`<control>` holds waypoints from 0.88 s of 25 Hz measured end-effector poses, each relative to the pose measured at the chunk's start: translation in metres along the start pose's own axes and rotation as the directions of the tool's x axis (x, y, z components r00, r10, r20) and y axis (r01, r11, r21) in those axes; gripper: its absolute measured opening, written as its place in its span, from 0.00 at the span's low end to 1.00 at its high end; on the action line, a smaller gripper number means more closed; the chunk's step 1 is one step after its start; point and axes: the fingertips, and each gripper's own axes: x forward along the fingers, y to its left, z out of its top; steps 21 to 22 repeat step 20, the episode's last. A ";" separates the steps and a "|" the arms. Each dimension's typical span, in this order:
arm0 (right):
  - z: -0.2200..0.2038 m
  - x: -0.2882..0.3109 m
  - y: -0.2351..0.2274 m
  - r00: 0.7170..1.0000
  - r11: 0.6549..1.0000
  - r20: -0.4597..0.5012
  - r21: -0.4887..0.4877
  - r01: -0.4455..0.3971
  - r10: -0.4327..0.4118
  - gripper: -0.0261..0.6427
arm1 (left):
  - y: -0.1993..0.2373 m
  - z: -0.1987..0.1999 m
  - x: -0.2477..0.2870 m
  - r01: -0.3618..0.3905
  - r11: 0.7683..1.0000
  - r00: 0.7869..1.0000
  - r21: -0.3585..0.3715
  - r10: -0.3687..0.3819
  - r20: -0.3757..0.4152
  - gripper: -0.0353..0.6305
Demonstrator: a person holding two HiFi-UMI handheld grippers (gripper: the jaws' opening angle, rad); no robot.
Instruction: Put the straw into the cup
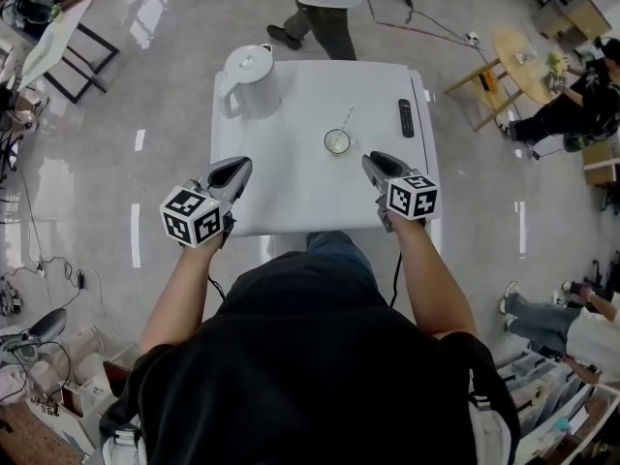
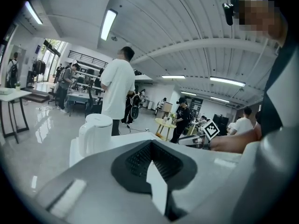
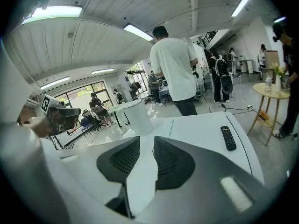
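Note:
A small round cup (image 1: 337,141) stands near the middle of the white table (image 1: 291,192). A thin straw (image 1: 347,120) slants from its rim toward the far right; I cannot tell whether its lower end sits inside the cup. In the right gripper view the straw (image 3: 172,126) shows as a thin line ahead, and the cup is hidden behind the jaws. My right gripper (image 1: 376,161) hovers just right of the cup, its jaws a narrow gap apart and empty (image 3: 146,141). My left gripper (image 1: 235,168) is well left of the cup, tips together, holding nothing (image 2: 150,143).
A white kettle (image 1: 250,80) stands at the table's far left corner and fills the left gripper view's left side (image 2: 96,134). A black remote (image 1: 406,116) lies by the right edge. A person (image 1: 325,8) stands just beyond the table. A round side table (image 1: 523,61) is off to the right.

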 end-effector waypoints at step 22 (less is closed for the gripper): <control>-0.014 -0.042 0.059 0.999 1.000 0.040 0.002 0.001 -0.002 0.22 | -0.006 -0.010 -0.046 0.024 1.000 1.000 0.013 -0.024 0.004 0.05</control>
